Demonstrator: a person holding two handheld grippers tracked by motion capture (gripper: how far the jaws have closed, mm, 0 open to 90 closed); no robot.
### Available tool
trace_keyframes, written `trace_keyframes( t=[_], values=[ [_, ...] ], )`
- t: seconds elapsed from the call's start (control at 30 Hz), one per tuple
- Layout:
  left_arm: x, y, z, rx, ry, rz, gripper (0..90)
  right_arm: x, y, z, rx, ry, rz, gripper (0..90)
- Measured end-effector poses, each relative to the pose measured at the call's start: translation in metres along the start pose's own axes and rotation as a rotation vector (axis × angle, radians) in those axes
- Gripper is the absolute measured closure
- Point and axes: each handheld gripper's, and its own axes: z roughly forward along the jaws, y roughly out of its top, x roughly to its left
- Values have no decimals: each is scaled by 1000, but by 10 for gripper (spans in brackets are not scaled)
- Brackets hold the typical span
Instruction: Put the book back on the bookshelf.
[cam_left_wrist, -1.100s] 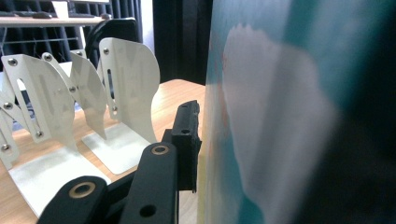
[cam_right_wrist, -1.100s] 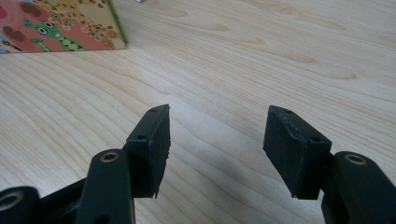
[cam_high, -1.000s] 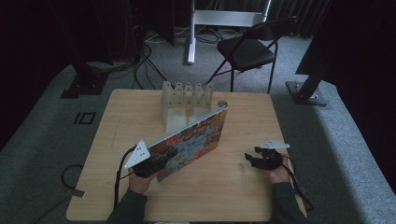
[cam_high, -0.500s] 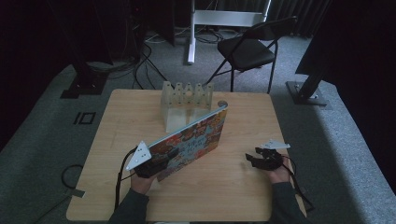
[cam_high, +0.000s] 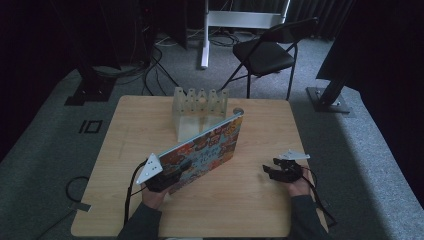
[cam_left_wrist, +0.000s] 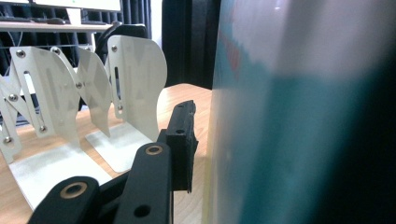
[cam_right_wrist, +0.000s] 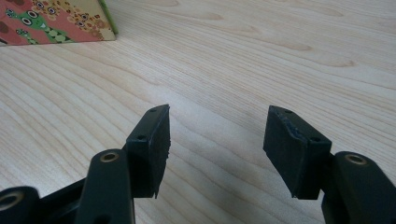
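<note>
Colourful, cartoon-printed hardcover picture book (cam_high: 202, 150), thin and rectangular: stands tilted on its long lower edge at the middle of the pale wood-grain table (cam_high: 250, 200), far upper corner close in front of the white metal accordion-style book rack (cam_high: 199, 107), near end at the person's left hand. Left gripper (cam_high: 167, 176), black two-jaw tongs with grey three-cornered plate: narrowly set at the book's near lower corner; the left gripper view has one black jaw beside the blurred cover (cam_left_wrist: 299, 121), the other hidden behind it, so the book appears pinched between them, though pad contact cannot be confirmed on the hidden side. Jaws have just been opening slightly, with the book between them. Right gripper (cam_high: 281, 171), matching tongs: rests on bare table well apart from the book, jaws parted and empty, nothing between the pads (cam_right_wrist: 159, 140). Status, as judged: book lifted onto its edge and brought up to the rack, not yet in any slot; remaining work is to turn it upright, align it with a gap between dividers, slide it in and release.
</note>
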Motion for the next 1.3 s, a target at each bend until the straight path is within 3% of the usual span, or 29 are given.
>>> trace_keyframes(
  t=[0.5,0.9,1.1,1.3],
  values=[
    [5,-17,2,15,-2,-35,698,0,-3,3,18,-5,1,407],
    [2,-24,3,23,-6,-27,725,1,-4,6,31,-9,-6,407],
    [-5,-24,4,33,37,24,773,1,-4,6,35,-12,-5,407],
    [-11,-24,4,34,50,50,776,1,-5,6,40,-16,-9,406]
  ],
)
